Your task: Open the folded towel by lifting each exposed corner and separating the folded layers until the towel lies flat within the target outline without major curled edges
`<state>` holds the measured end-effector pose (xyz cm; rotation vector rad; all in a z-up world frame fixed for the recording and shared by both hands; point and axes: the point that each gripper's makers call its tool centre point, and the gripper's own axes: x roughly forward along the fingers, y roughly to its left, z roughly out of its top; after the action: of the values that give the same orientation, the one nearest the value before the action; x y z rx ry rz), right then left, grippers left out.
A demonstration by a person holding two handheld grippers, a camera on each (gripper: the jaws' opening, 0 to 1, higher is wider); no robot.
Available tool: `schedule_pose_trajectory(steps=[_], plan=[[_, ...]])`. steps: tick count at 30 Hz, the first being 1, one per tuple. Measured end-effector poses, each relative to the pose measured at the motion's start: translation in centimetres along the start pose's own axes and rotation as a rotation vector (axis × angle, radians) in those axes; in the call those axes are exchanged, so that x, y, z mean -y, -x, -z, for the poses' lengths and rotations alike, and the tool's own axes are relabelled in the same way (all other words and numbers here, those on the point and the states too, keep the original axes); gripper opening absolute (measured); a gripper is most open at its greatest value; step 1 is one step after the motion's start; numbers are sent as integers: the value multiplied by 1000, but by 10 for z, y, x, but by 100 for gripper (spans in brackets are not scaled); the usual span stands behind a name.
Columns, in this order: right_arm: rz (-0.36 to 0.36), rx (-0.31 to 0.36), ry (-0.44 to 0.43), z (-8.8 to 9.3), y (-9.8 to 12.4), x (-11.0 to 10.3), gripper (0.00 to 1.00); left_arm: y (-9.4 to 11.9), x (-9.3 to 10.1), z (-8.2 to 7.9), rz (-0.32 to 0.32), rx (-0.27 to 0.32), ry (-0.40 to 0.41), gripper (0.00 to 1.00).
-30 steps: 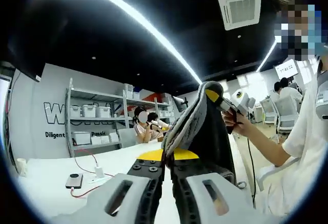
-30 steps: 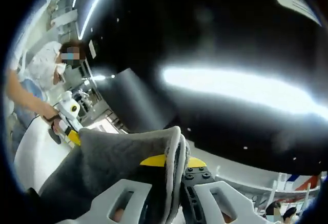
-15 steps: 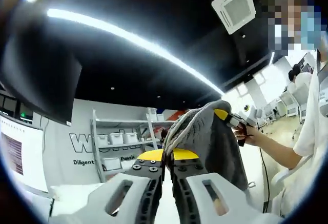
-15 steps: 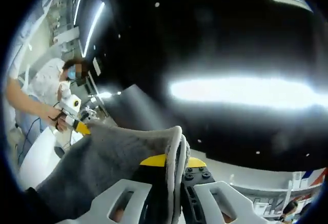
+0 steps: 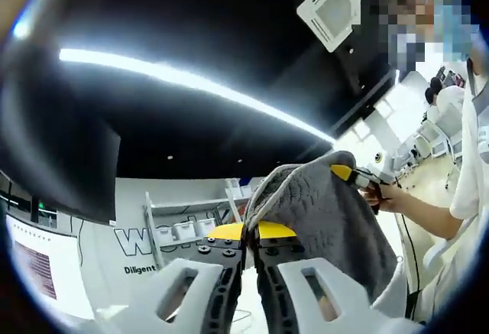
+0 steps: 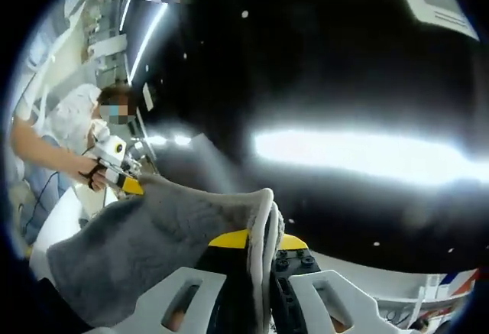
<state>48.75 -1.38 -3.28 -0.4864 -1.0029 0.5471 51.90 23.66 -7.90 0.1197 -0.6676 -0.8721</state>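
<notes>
A grey towel [image 5: 321, 219] hangs in the air, stretched between the two grippers. My left gripper [image 5: 250, 235] is shut on one corner, which bunches up between its yellow-tipped jaws. In the left gripper view the cloth runs right to my right gripper [image 5: 356, 175], held by a person's hand [image 5: 390, 196]. In the right gripper view the right gripper [image 6: 260, 246] is shut on a folded edge of the towel [image 6: 145, 242]. From there the cloth spreads left to the left gripper [image 6: 126, 183]. The table is hidden below both views.
Both views look up at a dark ceiling with a long light strip [image 5: 191, 85] and an air vent [image 5: 330, 11]. White shelves with boxes [image 5: 187, 231] stand against a lettered wall. A dark screen [image 5: 53, 173] hangs at left. A seated person [image 6: 61, 131] is behind the towel.
Both cameras have tilted further up toward the ceiling. The towel has spread wider between the two grippers, with more flat cloth showing. Both grips hold unchanged.
</notes>
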Motion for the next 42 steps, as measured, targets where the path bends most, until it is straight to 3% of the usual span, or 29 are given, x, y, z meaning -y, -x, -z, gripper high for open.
schedule_pose_trajectory(steps=[5, 8, 14, 17, 22, 27, 29, 31, 33, 35, 39, 42], plan=[[7, 4, 11, -12, 8, 4, 0, -5, 4, -15, 11, 48, -8, 3], [1, 31, -11, -26, 16, 7, 0, -8, 8, -30, 26, 93, -14, 3], [-14, 83, -40, -42, 24, 7, 0, -11, 12, -44, 51, 145, -31, 3], [-66, 158, -49, -54, 28, 1, 0, -10, 12, -47, 57, 148, -48, 3], [-77, 158, -78, -57, 27, -1, 1, -7, 10, -53, 63, 158, -11, 3], [-94, 202, -89, -68, 27, -5, 1, 1, 15, -72, 49, 180, -55, 3], [-113, 237, -153, -69, 27, -8, 1, 3, 14, -74, 39, 172, -60, 3], [-138, 256, -189, -66, 27, -13, 1, 3, 12, -70, 28, 153, -53, 3], [-152, 219, -204, -49, 23, -16, 1, 3, 7, -63, 17, 129, -51, 3], [-156, 160, -228, -28, 19, -18, 1, 2, -3, -44, -1, 66, -28, 3], [-162, 91, -231, -2, 15, -21, 1, 1, -14, 1, 0, -90, 20, 4], [-169, 34, -229, 24, 13, -25, 1, -1, -18, 23, 5, -144, 47, 4]])
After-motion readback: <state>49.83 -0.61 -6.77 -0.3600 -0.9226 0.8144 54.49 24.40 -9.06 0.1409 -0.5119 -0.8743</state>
